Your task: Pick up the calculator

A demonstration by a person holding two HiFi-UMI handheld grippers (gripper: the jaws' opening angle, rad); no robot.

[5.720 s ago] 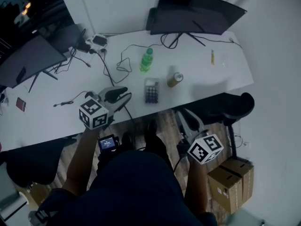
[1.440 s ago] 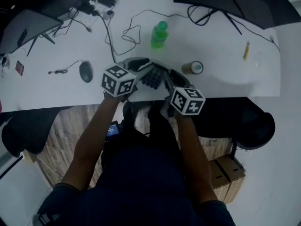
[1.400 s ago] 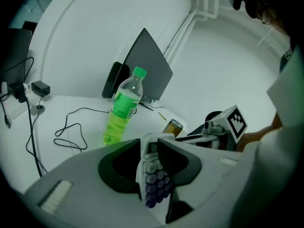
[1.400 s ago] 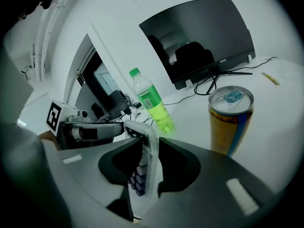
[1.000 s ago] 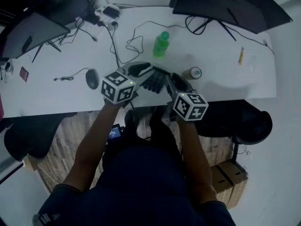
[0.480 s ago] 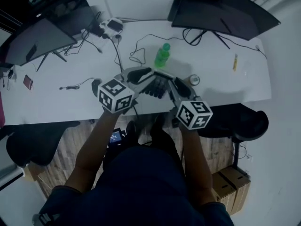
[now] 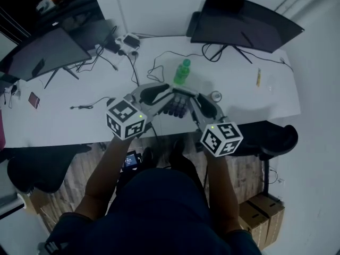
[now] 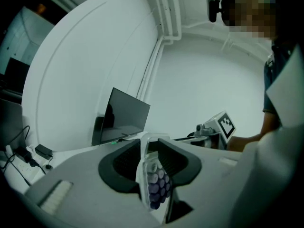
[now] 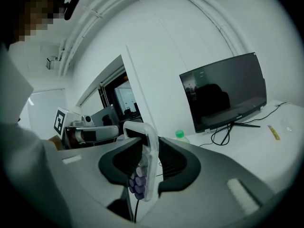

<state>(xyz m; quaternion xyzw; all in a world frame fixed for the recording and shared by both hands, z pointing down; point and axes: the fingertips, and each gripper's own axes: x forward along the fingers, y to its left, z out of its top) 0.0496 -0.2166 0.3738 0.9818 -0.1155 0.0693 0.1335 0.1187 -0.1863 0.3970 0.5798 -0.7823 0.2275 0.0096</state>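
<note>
- The left hand-held gripper sits at the calculator's 8 o'clock, jaws closed on its left edge to pin that side.
- The calculator hangs between both tools over the counter's near rim, with the green bottle at its 12 o'clock. It looks tipped on edge and lifted.
- The right hand-held gripper clamps the opposite edge from 4 o'clock, probably sharing the load so nothing twists.

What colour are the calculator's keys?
Mostly purple, some paler; the calculator shows best in the left gripper view.
</note>
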